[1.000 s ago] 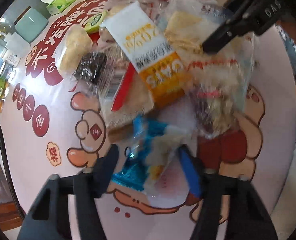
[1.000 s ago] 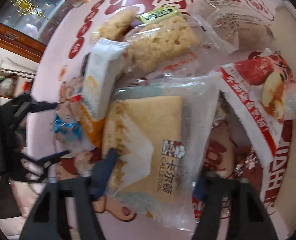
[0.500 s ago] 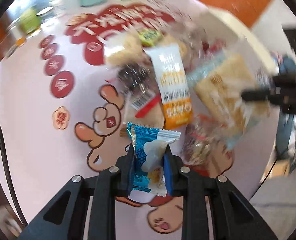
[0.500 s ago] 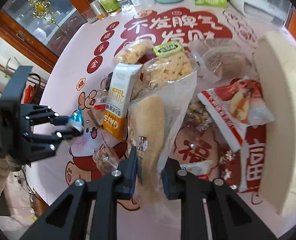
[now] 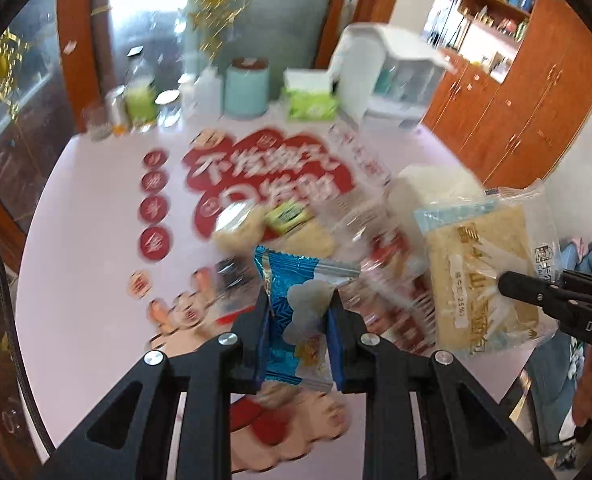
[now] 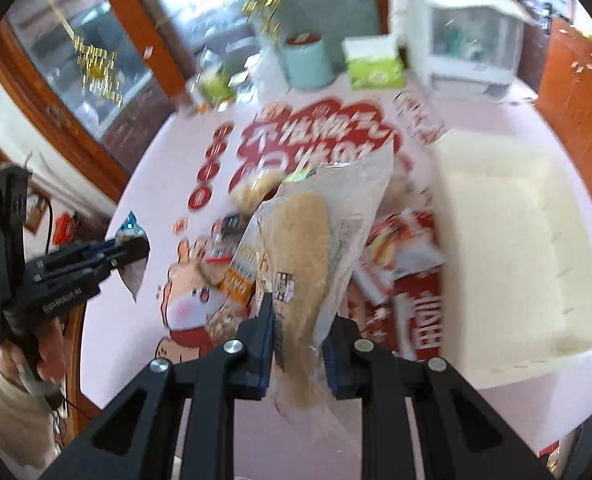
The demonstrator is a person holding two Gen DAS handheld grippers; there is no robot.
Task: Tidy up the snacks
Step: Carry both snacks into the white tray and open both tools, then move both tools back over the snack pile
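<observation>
Blue snack packet (image 5: 296,320) between left claw (image 5: 299,312) pads

A pile of snack packets (image 5: 296,236) is lying mid-tabletop (image 5: 96,208); a white tray (image 6: 507,248) is sitting along its right edge.

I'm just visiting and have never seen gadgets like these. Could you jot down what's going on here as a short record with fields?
Left gripper: shut on a small blue and silver foil snack packet, lifted off the table
Right gripper: shut on a clear plastic bag of pale sponge cake, also lifted
Table: pink cloth with red lettering; a blurred heap of snack packets lies on it
White rectangular tray: on the table, to the right of the heap
</observation>
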